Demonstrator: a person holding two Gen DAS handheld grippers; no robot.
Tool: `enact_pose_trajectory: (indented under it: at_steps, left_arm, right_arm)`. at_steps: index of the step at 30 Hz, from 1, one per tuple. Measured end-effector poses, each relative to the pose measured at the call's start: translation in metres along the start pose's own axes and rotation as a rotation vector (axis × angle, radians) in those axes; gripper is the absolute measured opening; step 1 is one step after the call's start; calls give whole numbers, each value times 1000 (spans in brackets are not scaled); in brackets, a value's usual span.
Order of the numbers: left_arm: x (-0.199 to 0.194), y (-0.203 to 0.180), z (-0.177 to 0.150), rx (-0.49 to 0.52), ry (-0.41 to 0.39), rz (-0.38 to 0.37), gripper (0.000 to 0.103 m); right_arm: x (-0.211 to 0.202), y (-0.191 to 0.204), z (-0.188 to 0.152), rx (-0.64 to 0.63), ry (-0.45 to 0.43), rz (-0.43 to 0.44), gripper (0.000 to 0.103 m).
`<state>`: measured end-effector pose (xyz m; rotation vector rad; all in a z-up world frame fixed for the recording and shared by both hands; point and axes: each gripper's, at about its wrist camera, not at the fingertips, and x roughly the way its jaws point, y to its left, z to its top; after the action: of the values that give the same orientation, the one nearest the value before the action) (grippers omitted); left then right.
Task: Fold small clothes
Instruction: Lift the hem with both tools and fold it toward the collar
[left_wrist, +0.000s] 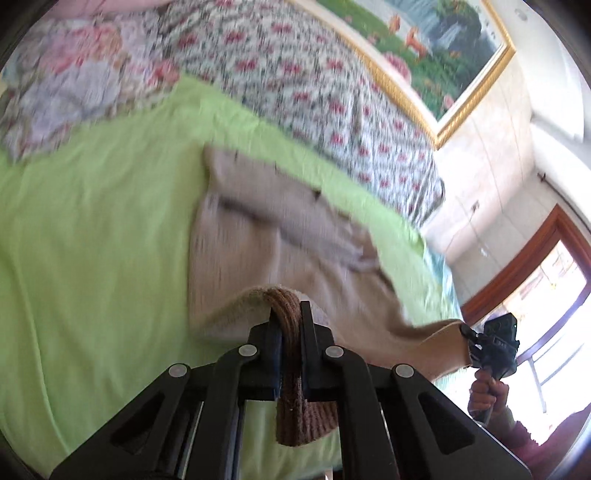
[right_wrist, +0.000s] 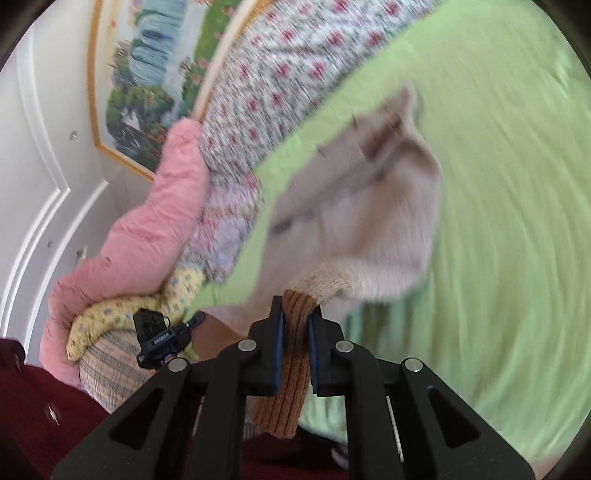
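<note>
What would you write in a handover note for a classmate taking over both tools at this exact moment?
Left tool: shut on the brown ribbed hem of the beige sweater.
Right tool: shut on the same brown ribbed hem, at another spot.
The sweater's near edge is lifted; the rest trails onto the green sheet, with bedding piled behind. The frames are blurred by motion.
Done: both hem points gripped and raised.
Left: probably carry the hem over the body, lay it flat, release, and finish folding.
</note>
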<state>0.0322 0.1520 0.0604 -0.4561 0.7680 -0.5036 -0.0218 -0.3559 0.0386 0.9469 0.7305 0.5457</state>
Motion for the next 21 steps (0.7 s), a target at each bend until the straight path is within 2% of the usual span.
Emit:
enact_pose_trajectory:
  at_steps: [4,8,9,11,15,18,21]
  left_arm:
    - [22,-5,54,14,-81,-1,5]
    - [61,-20,115,82,-129,19,5]
    - [69,-22,125,92,-129,22,5]
    - [100,-24,155,121,-120,52,5]
    - [161,-15,194,126,-83,100,5]
    - [214,3,215,106,-35,149,5]
    - [253,27,222,74,5,178,5]
  right_arm:
    - [22,4,55,-33,-79,4,12]
    - [46,4,108,-59,-132,-48,12]
    - [56,1,126,-65,-138,-89,12]
    - [70,-4,146,-66,-145,-128,12]
    - [116,-30,190,-40,-137,-207,12]
    - [143,-58,208,-2,-115,-258,12]
    - [170,-88,221,35,-89,-323,12]
